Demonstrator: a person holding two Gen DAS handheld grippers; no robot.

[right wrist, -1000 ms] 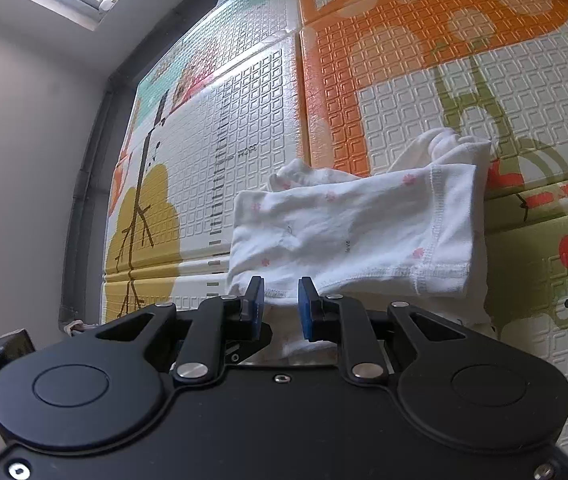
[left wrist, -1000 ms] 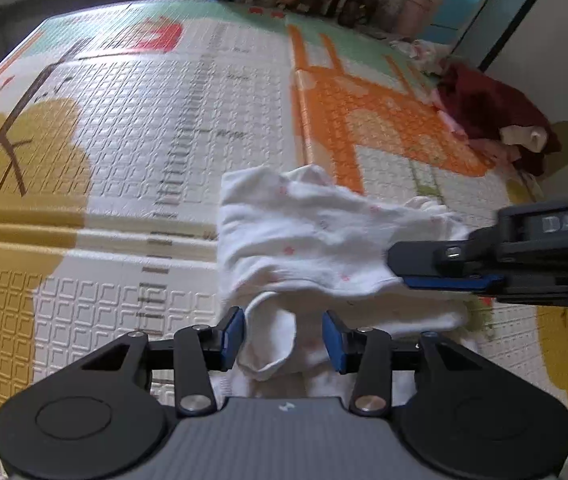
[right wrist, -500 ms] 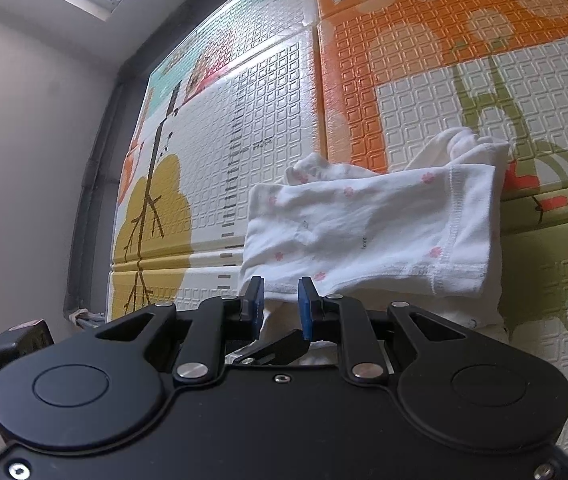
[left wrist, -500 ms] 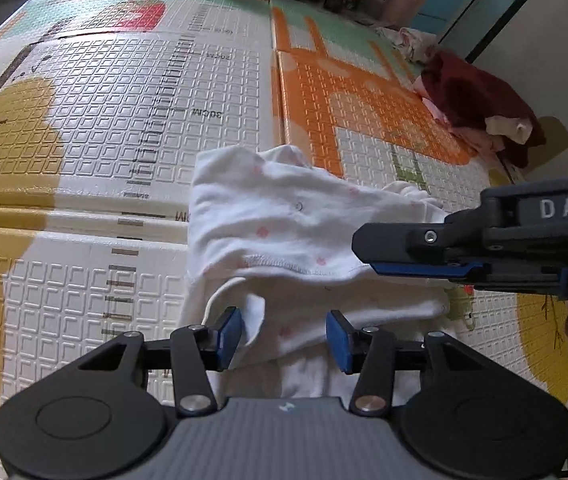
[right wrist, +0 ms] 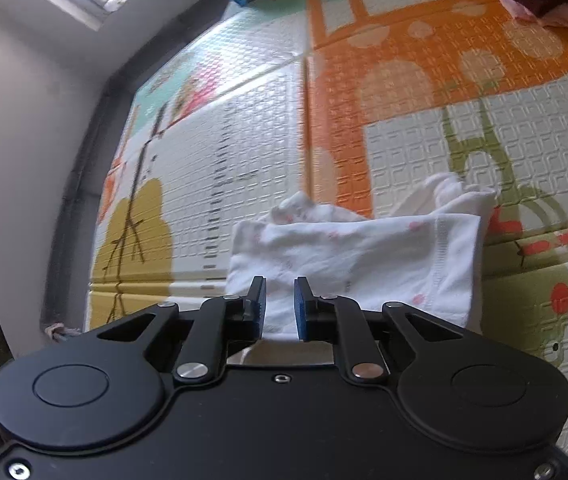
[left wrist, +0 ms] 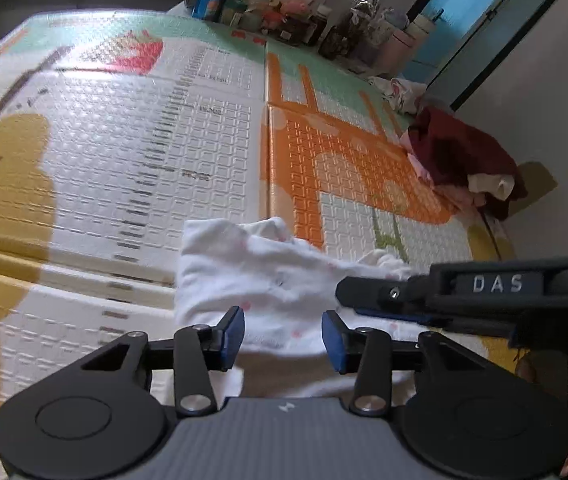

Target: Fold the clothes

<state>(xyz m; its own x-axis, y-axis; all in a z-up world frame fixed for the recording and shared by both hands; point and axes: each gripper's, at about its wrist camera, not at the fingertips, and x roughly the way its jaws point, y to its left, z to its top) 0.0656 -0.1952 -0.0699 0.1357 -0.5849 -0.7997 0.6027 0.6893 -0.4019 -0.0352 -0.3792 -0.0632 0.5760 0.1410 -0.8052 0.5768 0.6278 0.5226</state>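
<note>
A colourful embossed foam play mat (left wrist: 211,152) covers the floor, with a printed ruler scale too blurry to read. The right gripper (right wrist: 279,306) has "DAS" on its side and has just narrowed, pads a little apart. The left gripper (left wrist: 281,332) has been closing too but stands wider. The folded white garment with pink dots (right wrist: 356,256) lies just ahead of both. Further back, a dark red clothes heap (left wrist: 464,156).

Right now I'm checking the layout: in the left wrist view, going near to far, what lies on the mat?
White pink-dotted folded garment → dark red clothes heap → row of bottles and jars at the patterned foam play mat's far edge.
</note>
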